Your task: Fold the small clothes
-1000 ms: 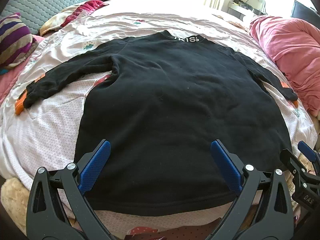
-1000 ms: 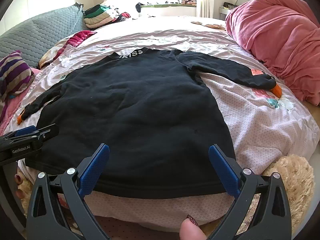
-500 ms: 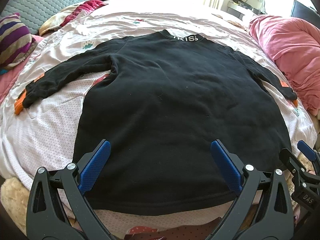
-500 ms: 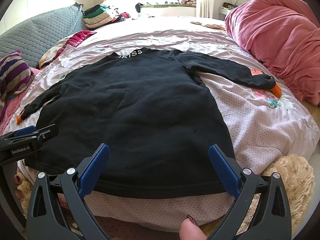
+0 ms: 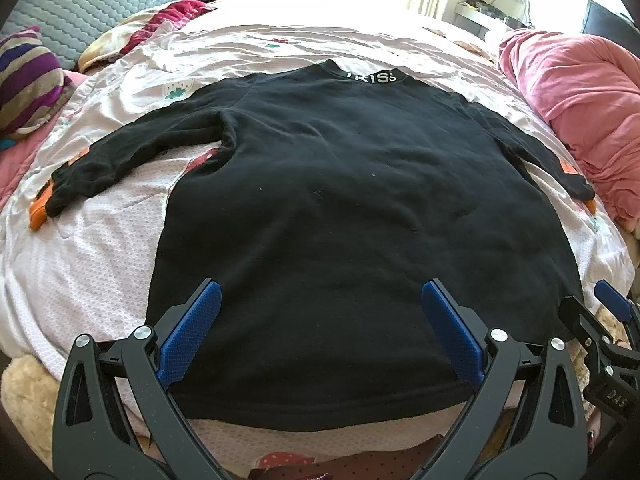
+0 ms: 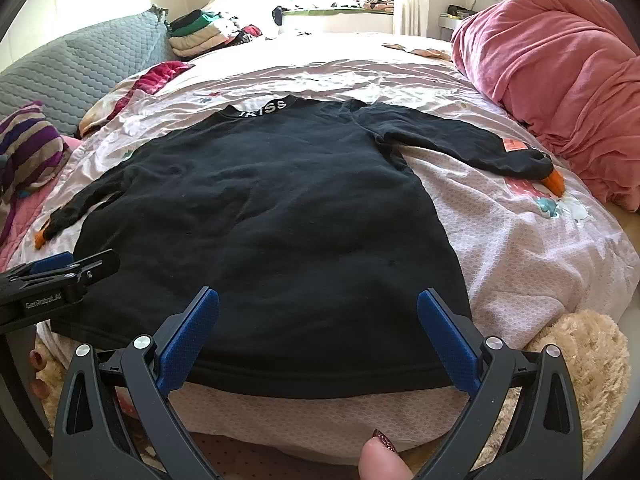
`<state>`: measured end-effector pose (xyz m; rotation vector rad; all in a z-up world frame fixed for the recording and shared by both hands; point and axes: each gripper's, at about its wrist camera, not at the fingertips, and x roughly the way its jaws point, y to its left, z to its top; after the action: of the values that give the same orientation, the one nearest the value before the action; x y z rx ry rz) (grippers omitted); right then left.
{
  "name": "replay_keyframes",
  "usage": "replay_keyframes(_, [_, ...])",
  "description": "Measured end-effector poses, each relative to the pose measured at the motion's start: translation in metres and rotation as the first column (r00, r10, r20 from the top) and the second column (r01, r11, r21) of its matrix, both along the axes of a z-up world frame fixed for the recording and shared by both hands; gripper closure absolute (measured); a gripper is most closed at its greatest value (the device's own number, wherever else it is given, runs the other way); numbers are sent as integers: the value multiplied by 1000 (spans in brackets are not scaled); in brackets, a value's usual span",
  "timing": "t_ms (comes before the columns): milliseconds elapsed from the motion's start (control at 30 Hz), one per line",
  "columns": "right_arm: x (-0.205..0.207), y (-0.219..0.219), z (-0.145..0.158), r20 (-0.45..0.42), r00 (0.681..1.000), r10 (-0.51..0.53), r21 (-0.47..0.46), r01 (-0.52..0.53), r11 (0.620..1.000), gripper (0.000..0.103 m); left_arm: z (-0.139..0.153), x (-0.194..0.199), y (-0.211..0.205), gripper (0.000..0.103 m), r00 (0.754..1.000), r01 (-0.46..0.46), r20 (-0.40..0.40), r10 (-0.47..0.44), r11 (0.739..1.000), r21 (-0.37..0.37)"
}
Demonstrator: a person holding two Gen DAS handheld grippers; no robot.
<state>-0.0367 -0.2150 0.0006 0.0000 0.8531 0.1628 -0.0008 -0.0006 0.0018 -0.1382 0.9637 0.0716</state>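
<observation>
A black long-sleeved sweatshirt [image 5: 352,208] lies flat on the bed, collar with white letters at the far end, both sleeves spread out with orange cuffs. It also shows in the right wrist view [image 6: 264,220]. My left gripper [image 5: 320,332] is open and empty, hovering over the hem near its left part. My right gripper [image 6: 318,336] is open and empty over the hem's right part. The right gripper shows at the right edge of the left wrist view [image 5: 608,328]; the left gripper shows at the left edge of the right wrist view [image 6: 64,276].
The pale pink bedspread [image 5: 92,256] lies under the shirt. A pink duvet heap [image 6: 560,92] lies to the right. A striped pillow [image 5: 28,80] and grey headboard cushion [image 6: 80,68] are on the left. Folded clothes [image 6: 200,34] are stacked at the far left. A beige plush [image 6: 580,360] sits at the near edge.
</observation>
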Motion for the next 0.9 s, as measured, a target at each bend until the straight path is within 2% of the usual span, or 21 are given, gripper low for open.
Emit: replay_keyframes(900, [5, 0, 0, 1, 1000, -7, -10, 7, 1000, 4, -1, 7, 0, 9, 1000, 2, 0, -2, 1000, -2])
